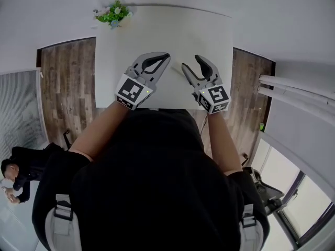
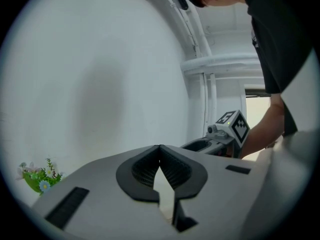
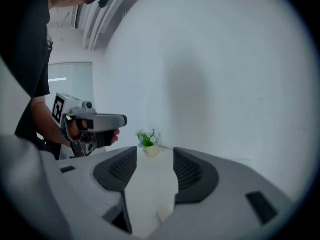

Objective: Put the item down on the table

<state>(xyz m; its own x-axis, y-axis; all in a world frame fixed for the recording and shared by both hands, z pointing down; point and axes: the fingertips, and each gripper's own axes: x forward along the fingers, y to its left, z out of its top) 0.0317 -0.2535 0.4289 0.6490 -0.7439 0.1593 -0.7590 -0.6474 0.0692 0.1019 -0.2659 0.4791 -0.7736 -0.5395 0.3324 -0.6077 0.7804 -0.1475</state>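
Note:
In the head view both grippers hang over the near edge of the white table [image 1: 172,27]. My left gripper [image 1: 166,56] has its dark tips touching, and in the left gripper view [image 2: 160,147] the pads meet with nothing between them. My right gripper [image 1: 190,61] stands open. In its own view [image 3: 155,151] only the bare table top shows through the gap between the ribbed pads. I see no loose item in either gripper, and none that I can make out on the table. Each gripper appears in the other's view, held level beside it.
A small pot of green plants with pale flowers [image 1: 113,12] stands at the table's far left corner, also seen as the plant [image 3: 147,140] ahead of the right gripper. Wooden floor [image 1: 68,88] flanks the table. A white wall lies behind. Another person [image 1: 21,171] crouches at the lower left.

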